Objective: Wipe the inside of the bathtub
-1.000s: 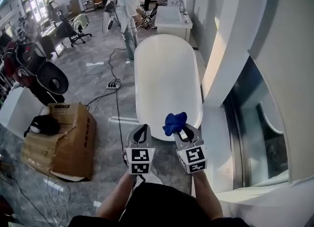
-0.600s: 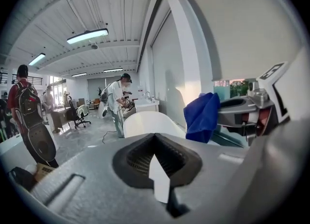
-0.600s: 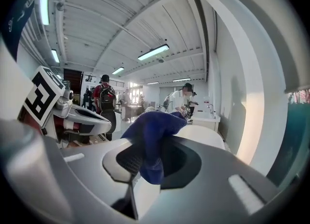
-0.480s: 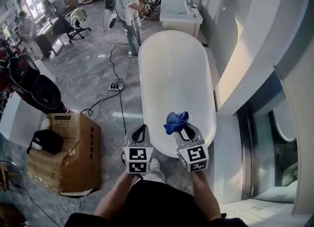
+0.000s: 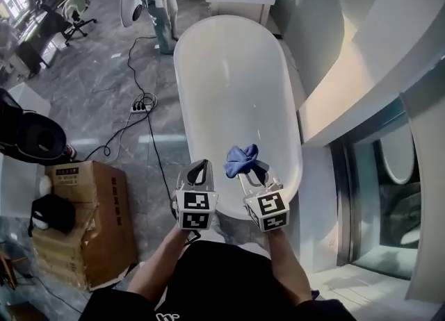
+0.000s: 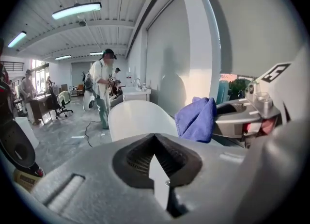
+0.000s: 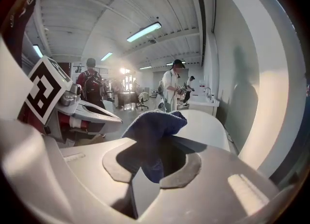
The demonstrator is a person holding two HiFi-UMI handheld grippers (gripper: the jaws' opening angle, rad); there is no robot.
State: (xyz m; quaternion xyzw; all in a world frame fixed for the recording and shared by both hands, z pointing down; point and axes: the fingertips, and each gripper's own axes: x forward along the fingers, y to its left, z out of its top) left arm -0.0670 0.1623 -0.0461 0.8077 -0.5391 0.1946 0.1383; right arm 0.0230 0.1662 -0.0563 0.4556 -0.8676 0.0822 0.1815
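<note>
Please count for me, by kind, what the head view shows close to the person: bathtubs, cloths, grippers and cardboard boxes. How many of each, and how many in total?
bathtub: 1
blue cloth: 1
grippers: 2, the left gripper with jaws together and empty, the right gripper holding the blue cloth
cardboard box: 1
Total: 5

Bright daylight; strong fisheye edge distortion
</note>
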